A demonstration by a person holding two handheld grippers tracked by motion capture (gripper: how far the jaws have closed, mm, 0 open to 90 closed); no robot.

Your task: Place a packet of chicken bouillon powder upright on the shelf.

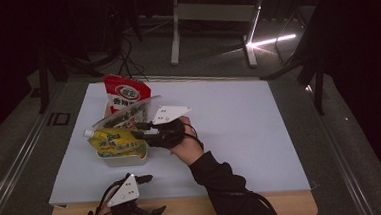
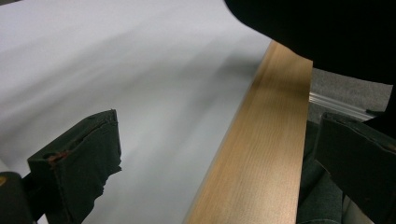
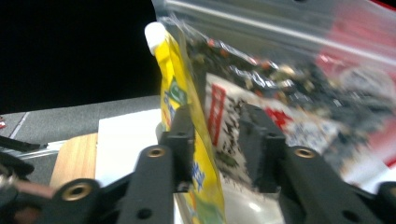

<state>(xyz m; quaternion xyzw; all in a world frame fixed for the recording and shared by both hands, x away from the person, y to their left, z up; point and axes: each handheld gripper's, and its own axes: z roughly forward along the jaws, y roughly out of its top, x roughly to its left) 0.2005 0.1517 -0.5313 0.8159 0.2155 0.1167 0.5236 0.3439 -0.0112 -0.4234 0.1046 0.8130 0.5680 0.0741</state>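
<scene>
From where I stood, a white tray (image 1: 124,160) sat at about nine o'clock on the pale sheet (image 1: 240,129) covering the table (image 1: 285,211). In the tray lay a yellow spouted pouch (image 1: 115,142), its white cap (image 1: 88,133) pointing toward nine, with a clear printed bag (image 1: 129,116) and a red packet (image 1: 125,94) standing behind it toward twelve.

The right gripper (image 1: 142,134) had its jaws around the yellow pouch's (image 3: 196,140) edge. There was a gap to the far jaw, so I could not tell whether it truly pinched.

The left gripper (image 1: 151,194) waited at six o'clock by the wooden edge, jaws spread, holding nothing.

The pouch looked soft, glossy and probably slippery, with contents that would sag. I judged a firmer hold lay near the stiff spout or along a sealed seam.
</scene>
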